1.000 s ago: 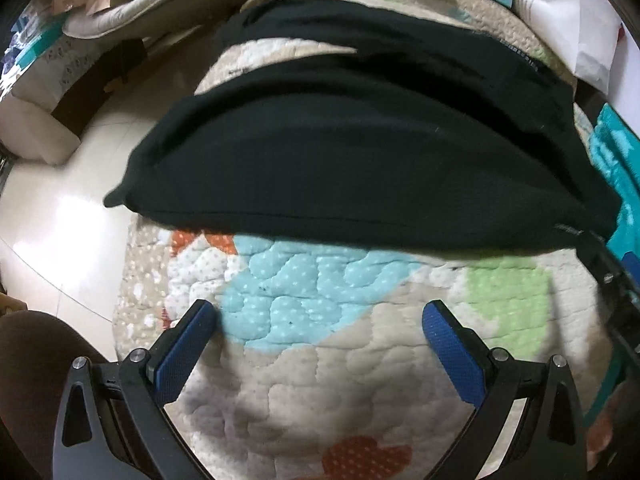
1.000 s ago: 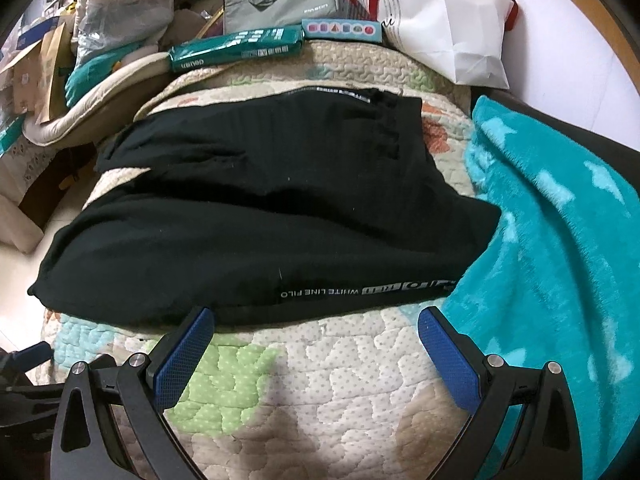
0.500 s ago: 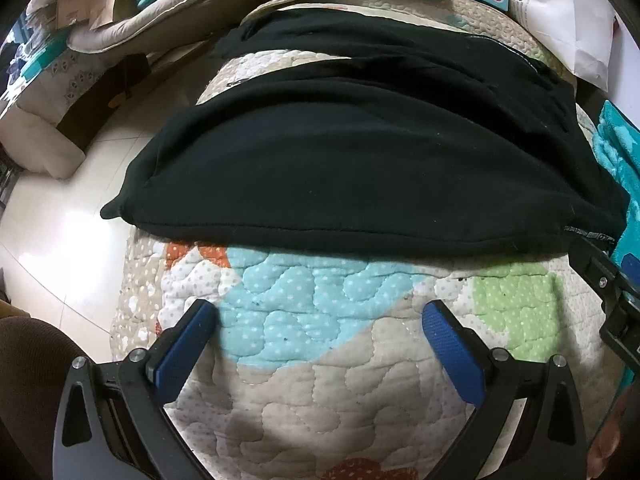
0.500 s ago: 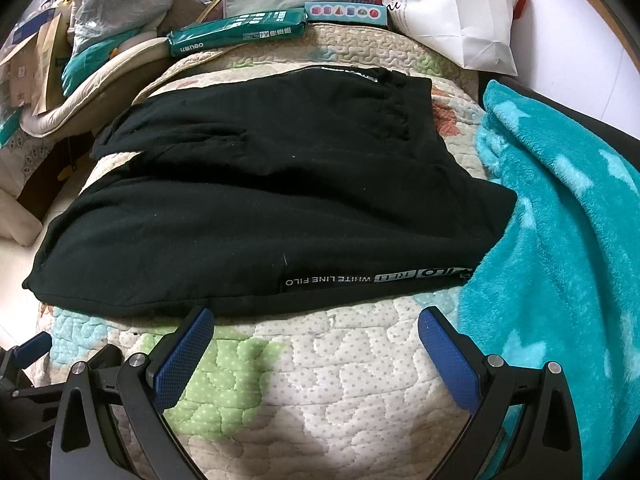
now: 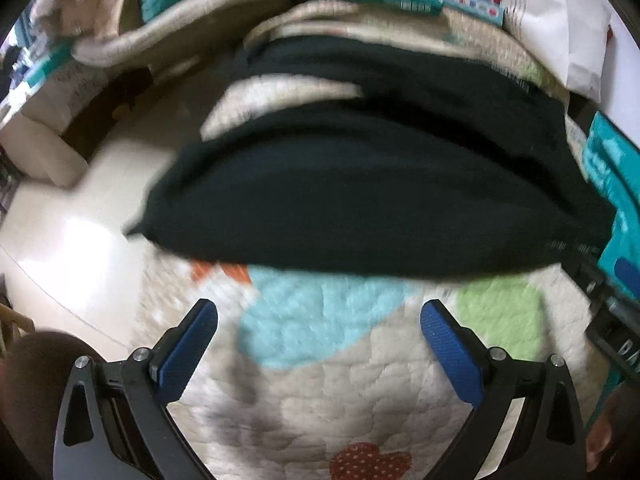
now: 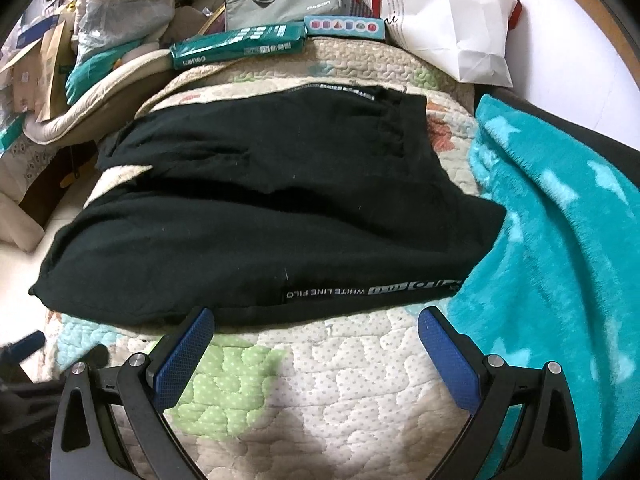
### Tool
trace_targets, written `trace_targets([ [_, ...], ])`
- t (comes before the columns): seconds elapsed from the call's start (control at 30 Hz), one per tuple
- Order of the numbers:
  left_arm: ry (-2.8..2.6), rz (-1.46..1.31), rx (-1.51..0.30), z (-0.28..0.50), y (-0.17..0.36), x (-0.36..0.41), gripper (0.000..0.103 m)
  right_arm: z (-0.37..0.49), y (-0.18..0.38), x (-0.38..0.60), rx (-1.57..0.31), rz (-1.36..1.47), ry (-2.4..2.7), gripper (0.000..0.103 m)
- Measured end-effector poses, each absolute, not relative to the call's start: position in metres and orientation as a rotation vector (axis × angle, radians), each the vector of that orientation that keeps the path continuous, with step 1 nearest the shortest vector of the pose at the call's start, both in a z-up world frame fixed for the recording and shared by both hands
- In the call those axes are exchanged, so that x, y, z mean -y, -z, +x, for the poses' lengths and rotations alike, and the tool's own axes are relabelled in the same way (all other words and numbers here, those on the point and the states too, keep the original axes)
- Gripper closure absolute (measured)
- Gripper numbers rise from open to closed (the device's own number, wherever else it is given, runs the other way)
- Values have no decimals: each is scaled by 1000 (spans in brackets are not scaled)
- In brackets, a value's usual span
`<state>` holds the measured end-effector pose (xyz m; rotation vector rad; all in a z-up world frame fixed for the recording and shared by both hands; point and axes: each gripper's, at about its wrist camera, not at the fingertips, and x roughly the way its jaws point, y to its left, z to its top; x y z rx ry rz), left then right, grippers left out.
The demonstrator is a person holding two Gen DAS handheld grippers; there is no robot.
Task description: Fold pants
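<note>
- Black pants (image 6: 272,216): lie spread flat on my quilt (image 6: 344,364), beside the teal blanket (image 6: 560,264).
- My left gripper (image 5: 318,320): jaws wide apart, holding nothing, over quilt.
- My right gripper (image 6: 316,324): jaws wide apart, holding nothing, at the pants' near edge.

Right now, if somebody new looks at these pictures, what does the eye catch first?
The black pants lie spread across the patchwork quilt, filling the middle of both views. A bright teal blanket lies along their right side, and both grippers, left and right, are open before the near edge.

Black pants (image 6: 272,216), spread flat across the frame's middle, legs parted at left, white-lettered stripe along the near edge
</note>
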<state>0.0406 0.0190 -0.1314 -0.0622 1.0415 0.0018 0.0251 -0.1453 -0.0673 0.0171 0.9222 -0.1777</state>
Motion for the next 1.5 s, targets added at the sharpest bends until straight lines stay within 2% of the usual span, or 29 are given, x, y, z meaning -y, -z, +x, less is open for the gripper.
trace_targets([
  [0.27, 14, -23, -771, 52, 21, -48, 1, 24, 5, 153, -785, -20, 190, 0],
  [0.53, 37, -35, -621, 89, -65, -81, 1, 55, -84, 158, -649, -119, 139, 0],
  [0.8, 41, -61, -645, 144, -106, -107, 1, 123, -165, 173, -583, -117, 135, 0],
  [1.03, -19, 83, -553, 168, -129, -103, 1, 185, -222, 182, -505, -166, 200, 0],
  [1.23, -17, 92, -552, 187, -116, -105, 1, 218, -220, 192, -496, -123, 233, 0],
  [1.5, -12, 45, -666, 226, -61, -115, 1, 253, -141, 189, -625, -145, 205, 0],
])
